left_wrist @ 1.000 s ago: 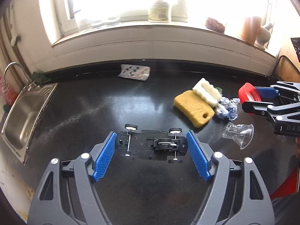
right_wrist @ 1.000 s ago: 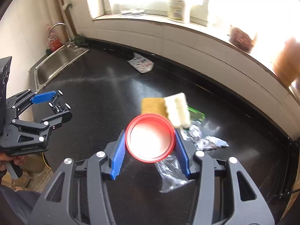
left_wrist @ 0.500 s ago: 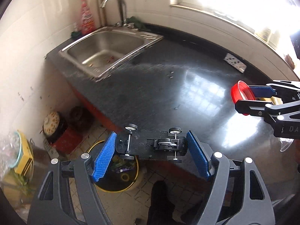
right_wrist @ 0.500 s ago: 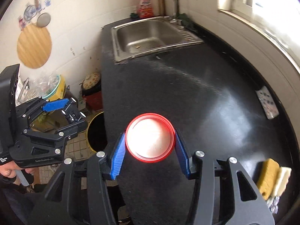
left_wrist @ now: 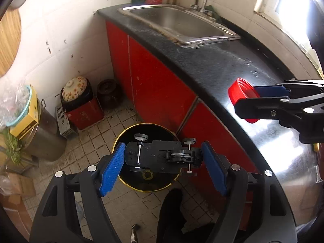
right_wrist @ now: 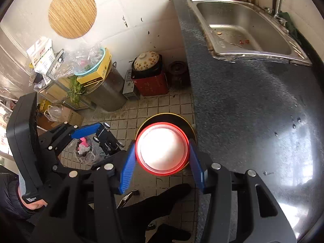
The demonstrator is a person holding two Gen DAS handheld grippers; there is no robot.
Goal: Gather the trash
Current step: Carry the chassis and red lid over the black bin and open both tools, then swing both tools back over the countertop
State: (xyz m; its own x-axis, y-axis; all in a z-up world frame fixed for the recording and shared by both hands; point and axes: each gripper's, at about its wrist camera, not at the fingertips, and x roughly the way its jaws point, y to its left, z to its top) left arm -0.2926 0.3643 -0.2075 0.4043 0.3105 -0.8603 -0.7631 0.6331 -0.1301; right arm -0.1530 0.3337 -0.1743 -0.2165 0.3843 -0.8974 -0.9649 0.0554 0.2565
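My left gripper [left_wrist: 163, 161] is shut on a black toy car chassis [left_wrist: 162, 157], wheels up, and holds it in the air over a black round bin with a yellow rim [left_wrist: 121, 139] on the tiled floor. My right gripper [right_wrist: 162, 163] is shut on a red round lid [right_wrist: 162, 148] and holds it over the same bin [right_wrist: 182, 120], beside the counter's edge. The right gripper with the lid [left_wrist: 242, 92] also shows at the right of the left wrist view. The left gripper [right_wrist: 97, 133] shows at the left of the right wrist view.
A black countertop [right_wrist: 253, 111] with a steel sink [right_wrist: 243, 26] runs on the right above red cabinets [left_wrist: 158, 81]. On the floor stand a red crate with a flowered pot [right_wrist: 148, 75], a steel drum [right_wrist: 109, 93], boxes and plastic bags. The person's dark legs [right_wrist: 162, 202] are below the grippers.
Both grippers have swung left, off the counter with its sponge and wrappers, to above the floor bin. Each keeps its hold on its object.
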